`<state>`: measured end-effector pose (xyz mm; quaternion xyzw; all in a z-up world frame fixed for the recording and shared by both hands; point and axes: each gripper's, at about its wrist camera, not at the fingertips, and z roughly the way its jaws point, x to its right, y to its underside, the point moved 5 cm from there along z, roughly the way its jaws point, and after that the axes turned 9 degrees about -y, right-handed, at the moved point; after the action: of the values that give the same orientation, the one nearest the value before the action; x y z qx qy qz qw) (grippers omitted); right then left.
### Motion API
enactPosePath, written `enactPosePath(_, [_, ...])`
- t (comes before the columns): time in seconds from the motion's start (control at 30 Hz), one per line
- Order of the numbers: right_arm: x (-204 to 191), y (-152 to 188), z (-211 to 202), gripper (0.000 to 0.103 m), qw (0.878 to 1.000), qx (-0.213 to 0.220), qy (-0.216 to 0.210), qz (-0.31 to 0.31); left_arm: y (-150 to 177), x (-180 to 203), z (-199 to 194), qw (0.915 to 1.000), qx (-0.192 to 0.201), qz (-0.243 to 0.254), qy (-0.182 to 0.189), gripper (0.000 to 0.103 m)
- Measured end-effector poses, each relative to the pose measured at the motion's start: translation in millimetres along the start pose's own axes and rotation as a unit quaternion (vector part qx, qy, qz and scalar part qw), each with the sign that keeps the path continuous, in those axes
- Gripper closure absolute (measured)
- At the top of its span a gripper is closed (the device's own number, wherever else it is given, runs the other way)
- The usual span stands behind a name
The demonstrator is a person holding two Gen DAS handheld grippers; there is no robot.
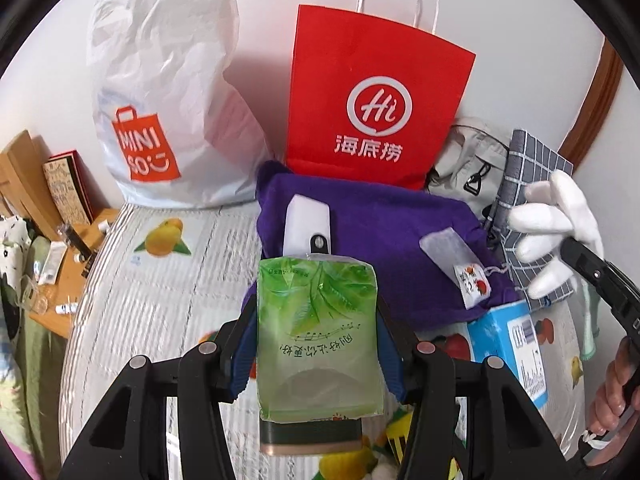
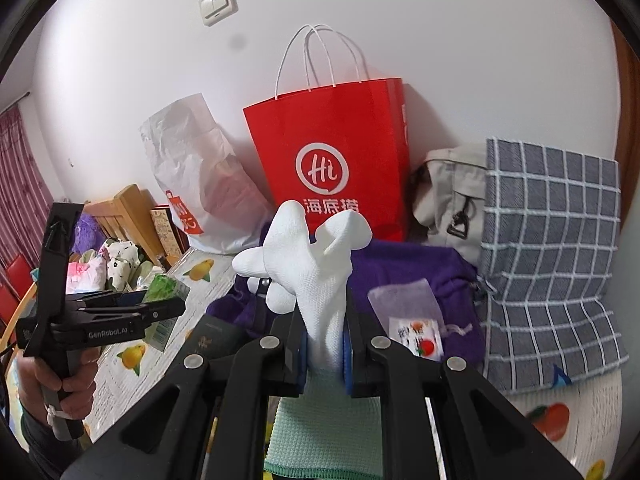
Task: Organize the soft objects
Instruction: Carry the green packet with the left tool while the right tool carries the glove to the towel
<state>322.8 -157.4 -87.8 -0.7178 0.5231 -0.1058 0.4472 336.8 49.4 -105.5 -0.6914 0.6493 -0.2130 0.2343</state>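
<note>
In the left wrist view my left gripper (image 1: 316, 344) is shut on a green tissue pack (image 1: 316, 312), its blue pads pressing both sides. The pack hangs over the fruit-print bedspread (image 1: 160, 300), in front of a purple cloth bag (image 1: 384, 224). My right gripper (image 2: 324, 344) is shut on a white knitted glove (image 2: 316, 276) that stands up out of the jaws. From the left wrist view the glove (image 1: 556, 216) and right gripper (image 1: 576, 252) show at the right edge. The right wrist view shows the left gripper (image 2: 176, 304) with the tissue pack (image 2: 162, 286) at the left.
A red paper bag (image 1: 380, 92) and a white plastic shopping bag (image 1: 160, 80) lean on the wall. A beige bag (image 2: 448, 192) and a grey checked cloth (image 2: 548, 248) lie to the right. A blue box (image 1: 508, 344), a mint cloth (image 2: 324, 436) and a small pouch (image 2: 404, 300) lie near.
</note>
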Motion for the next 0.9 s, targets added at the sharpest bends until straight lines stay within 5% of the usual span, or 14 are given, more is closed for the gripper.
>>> enactPosePath(0.23, [18,-17,34,0.089,1.0,-0.005,-0.019,0.015,-17,4,19,0.9999,-0.004,-0.008,0.008,0.053])
enactPosePath(0.5, [56,3,83,0.089,0.996,-0.066,-0.022,0.051,-35,27,56,0.9993,-0.028,-0.001,0.027,0.053])
enactPosePath(0.9, [74,24,132,0.087,0.992,-0.086,-0.017,0.089,-44,42,101,0.9973,-0.058,0.008,0.045,0.053])
